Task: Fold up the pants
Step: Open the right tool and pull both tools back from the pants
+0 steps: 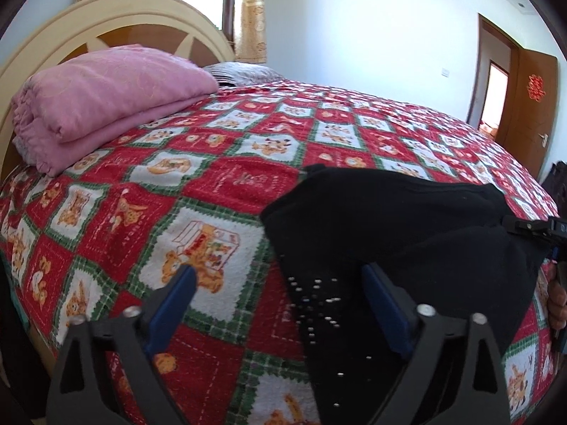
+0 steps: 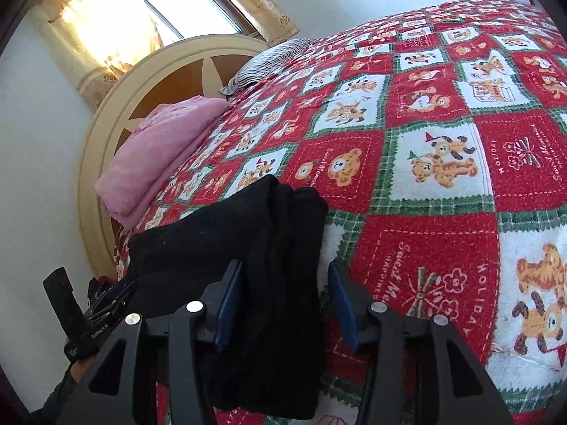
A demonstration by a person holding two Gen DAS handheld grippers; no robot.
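White walls, a curtained window [image 2: 184,3] and a cream headboard [image 1: 106,17] frame the bed, its quilt [image 2: 425,191] reading "HOLIDAY". Folded black pants [image 1: 389,219] lie at five o'clock; left gripper [image 1: 280,304] spread wide, right gripper [image 2: 283,304] parted, straddling them.

Black pants [image 1: 389,219], folded into a thick bundle, lying flat on the bed.

Dark, soft fabric with small pale specks near one end; stacked layers show as parallel ridges [image 2: 280,248]. In the left wrist view the bundle lies ahead of and under the right-hand finger, clear of the left one. In the right wrist view a folded edge runs between both fingers.
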